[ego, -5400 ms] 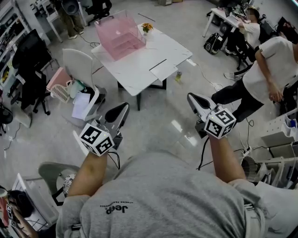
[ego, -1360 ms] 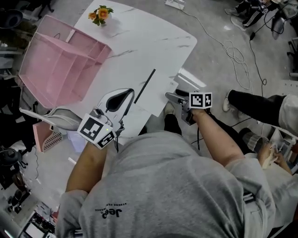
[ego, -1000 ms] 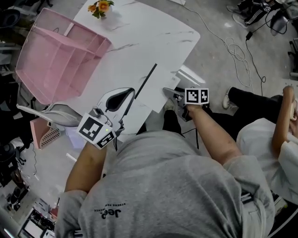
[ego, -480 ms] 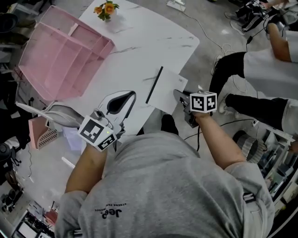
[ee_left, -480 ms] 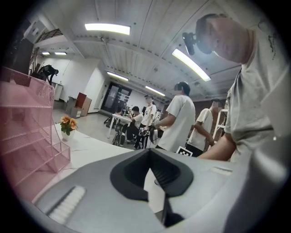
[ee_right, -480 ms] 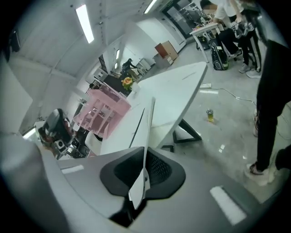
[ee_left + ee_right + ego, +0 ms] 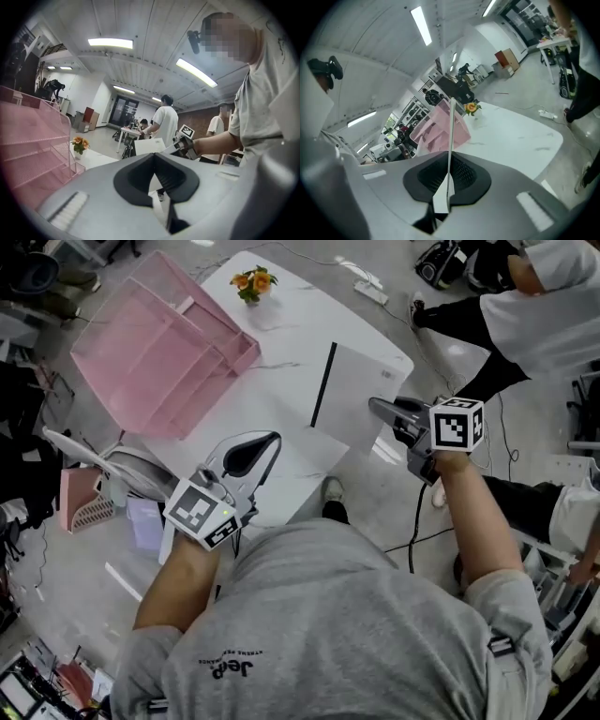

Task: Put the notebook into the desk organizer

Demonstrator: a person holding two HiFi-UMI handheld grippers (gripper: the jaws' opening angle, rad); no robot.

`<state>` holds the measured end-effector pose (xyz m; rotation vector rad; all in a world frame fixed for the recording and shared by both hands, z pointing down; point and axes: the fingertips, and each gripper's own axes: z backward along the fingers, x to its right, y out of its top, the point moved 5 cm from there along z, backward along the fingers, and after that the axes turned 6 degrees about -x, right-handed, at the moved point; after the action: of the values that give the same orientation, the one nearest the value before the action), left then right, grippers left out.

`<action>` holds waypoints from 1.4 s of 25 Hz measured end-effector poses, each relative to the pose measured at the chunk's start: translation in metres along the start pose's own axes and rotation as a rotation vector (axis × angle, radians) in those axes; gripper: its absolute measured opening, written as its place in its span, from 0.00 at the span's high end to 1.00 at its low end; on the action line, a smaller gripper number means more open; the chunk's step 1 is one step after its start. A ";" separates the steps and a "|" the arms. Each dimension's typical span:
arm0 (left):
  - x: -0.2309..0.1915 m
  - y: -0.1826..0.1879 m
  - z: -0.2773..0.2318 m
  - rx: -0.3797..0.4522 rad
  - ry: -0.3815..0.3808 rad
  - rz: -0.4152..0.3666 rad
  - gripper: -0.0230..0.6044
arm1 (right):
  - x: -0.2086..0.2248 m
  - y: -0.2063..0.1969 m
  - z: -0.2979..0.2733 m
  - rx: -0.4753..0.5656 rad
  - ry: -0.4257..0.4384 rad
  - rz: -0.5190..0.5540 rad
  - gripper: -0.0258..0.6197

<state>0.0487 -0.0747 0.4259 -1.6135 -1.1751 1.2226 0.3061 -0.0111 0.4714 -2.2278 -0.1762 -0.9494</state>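
R gripper is clamped tight on the notebook, biting its near edge. In the R gripper view the notebook shows edge-on, a thin line rising btwn the pads. Notebook's held up off the table, tilted, white cover facing up. Its black spine is on the side away from the gripper, toward the organizer. Not in the organizer yet, well apart from it. L gripper has its jaws closed tip to tip w/ nothing btwn them. It hangs above the table's near part and points roughly toward the notebook. Organizer is pink mesh w/ tiered compartments, at the table's far-left end. Orange flowers in a small pot sit just beside its far corner. Left of the table: a white chair, then a pink basket on the floor. A person in a white top is at top right, beyond the table.
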 end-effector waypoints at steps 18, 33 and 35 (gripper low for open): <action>-0.072 0.044 0.168 0.159 0.331 -0.018 0.87 | -0.245 0.234 -0.203 -0.334 0.363 0.525 0.94; -0.145 0.048 0.273 0.191 0.521 -0.040 0.87 | -0.271 0.252 -0.372 -0.717 0.379 0.437 0.94; -0.150 0.040 0.277 0.189 0.524 -0.025 0.87 | -0.262 0.251 -0.389 -0.764 0.296 0.471 0.94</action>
<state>-0.2286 -0.2157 0.3615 -1.6331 -0.7228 0.7938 -0.0158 -0.4151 0.3450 -2.5529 0.9497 -1.1751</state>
